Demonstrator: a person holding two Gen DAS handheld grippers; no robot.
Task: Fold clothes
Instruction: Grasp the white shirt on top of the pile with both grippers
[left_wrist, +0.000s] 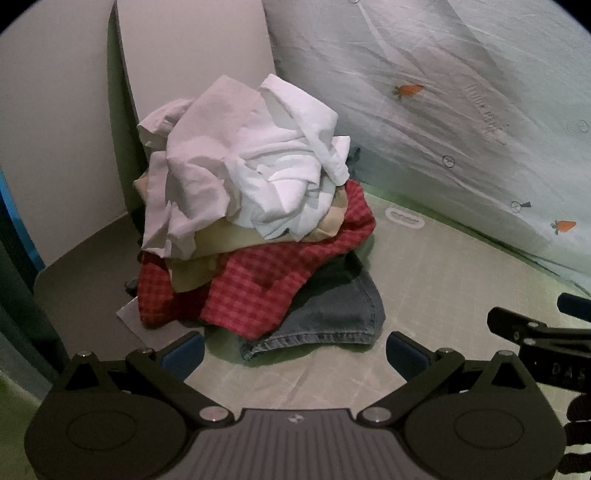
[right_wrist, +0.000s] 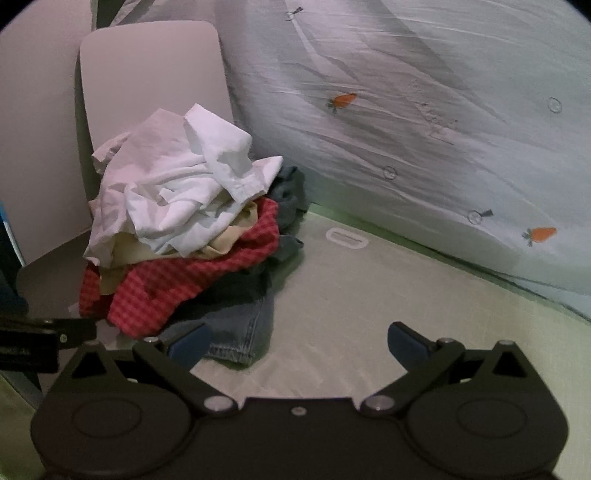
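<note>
We see a heap of crumpled clothes (left_wrist: 255, 206) lying at the back left of the pale grey folding board (left_wrist: 424, 295), against its raised left flap. On top sits a white cotton shirt (left_wrist: 258, 162), under it a cream garment (left_wrist: 218, 240), then a red checked shirt (left_wrist: 258, 288), and at the bottom blue denim jeans (left_wrist: 332, 317). A pale blue bedsheet printed with orange carrots (left_wrist: 461, 110) rises behind. Our left gripper (left_wrist: 295, 354) hovers just before the jeans, jaws spread wide, holding nothing. Our right gripper (right_wrist: 299, 349) hovers beside it over bare board, jaws equally wide and empty.
</note>
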